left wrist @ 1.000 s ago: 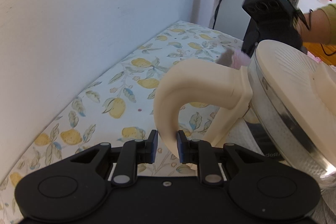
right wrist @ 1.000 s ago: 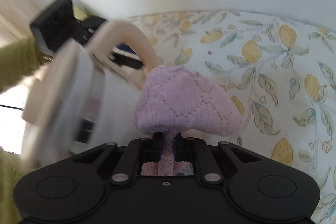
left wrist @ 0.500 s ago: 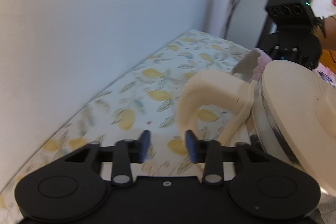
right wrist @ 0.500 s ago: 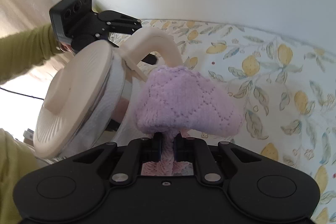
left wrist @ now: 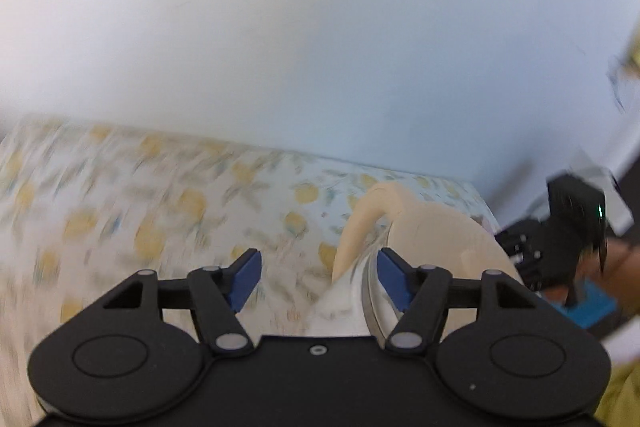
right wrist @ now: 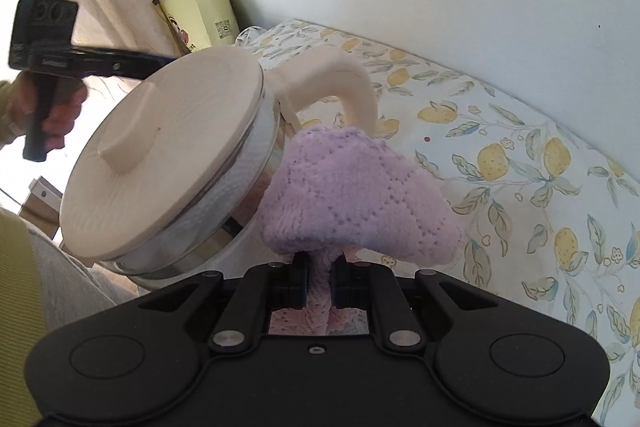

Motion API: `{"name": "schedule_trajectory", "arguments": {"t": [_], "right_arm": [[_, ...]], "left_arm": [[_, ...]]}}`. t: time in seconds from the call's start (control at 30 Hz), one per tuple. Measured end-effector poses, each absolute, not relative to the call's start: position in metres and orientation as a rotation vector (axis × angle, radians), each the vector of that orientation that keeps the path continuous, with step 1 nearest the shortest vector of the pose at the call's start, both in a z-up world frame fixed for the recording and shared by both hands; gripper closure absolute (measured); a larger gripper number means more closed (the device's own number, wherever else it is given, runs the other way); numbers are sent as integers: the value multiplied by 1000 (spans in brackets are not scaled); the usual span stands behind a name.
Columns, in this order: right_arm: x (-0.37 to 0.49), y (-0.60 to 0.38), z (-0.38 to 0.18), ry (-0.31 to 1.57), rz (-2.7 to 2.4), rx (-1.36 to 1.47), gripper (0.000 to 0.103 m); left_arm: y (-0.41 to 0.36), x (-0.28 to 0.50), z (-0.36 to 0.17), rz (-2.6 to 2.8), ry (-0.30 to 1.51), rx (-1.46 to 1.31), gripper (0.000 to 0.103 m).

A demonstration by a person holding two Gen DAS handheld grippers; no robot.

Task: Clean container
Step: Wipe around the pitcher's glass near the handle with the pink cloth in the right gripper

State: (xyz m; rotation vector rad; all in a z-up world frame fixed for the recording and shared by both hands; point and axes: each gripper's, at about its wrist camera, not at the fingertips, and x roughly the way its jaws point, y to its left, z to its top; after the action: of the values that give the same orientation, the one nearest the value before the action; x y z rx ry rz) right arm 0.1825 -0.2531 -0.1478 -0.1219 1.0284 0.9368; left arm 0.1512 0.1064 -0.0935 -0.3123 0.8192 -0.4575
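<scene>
The left gripper (left wrist: 318, 277) stands with its blue-padded fingers (left wrist: 244, 277) spread wide and nothing between them; the kettle's cream handle (left wrist: 360, 227) curves up just beyond its right finger, apart from the pads. This view is smeared by motion, so whether that finger brushes the kettle's (left wrist: 440, 251) metal rim is hard to say. The kettle sits ahead and right of these fingers on the lemon-print tablecloth (left wrist: 140, 211), below the white wall (left wrist: 300, 27).

The right gripper (right wrist: 319, 281) is clamped on a lilac knitted cloth (right wrist: 352, 199), which bunches up in front of the fingertips and hangs back between them. Left of these fingers the kettle (right wrist: 168, 163) leans tilted, its cream lid (right wrist: 160, 151) facing the camera and on the body. The cloth's left edge lies against the kettle's side under the handle (right wrist: 340, 79). A yellow bag (right wrist: 200, 3) stands far beyond the kettle against the wall.
</scene>
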Motion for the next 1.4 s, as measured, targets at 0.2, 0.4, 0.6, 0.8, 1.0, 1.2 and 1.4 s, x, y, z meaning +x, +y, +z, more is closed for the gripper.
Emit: {"name": "schedule_trajectory", "arguments": {"t": [0.2, 0.4, 0.6, 0.8, 1.0, 1.2, 1.4], "right_arm": [[184, -254, -145, 1020, 957, -149, 89], [182, -253, -144, 1005, 977, -173, 89], [177, -245, -143, 990, 1015, -216, 89], [176, -241, -143, 1000, 1046, -221, 89], [174, -240, -142, 996, 1044, -218, 89], [167, -230, -140, 999, 1055, -237, 90], [161, -212, -141, 986, 1090, -241, 90]], "left_arm": [[98, 120, -69, -379, 891, -282, 24], [81, 95, -69, -290, 1027, -319, 24], [76, 93, -85, -287, 1061, -504, 30], [69, 96, -90, -271, 1072, -586, 37], [68, 99, -89, -277, 1051, -545, 36], [75, 120, -85, -339, 1061, -446, 37], [92, 144, -83, -377, 1062, -396, 39]]}}
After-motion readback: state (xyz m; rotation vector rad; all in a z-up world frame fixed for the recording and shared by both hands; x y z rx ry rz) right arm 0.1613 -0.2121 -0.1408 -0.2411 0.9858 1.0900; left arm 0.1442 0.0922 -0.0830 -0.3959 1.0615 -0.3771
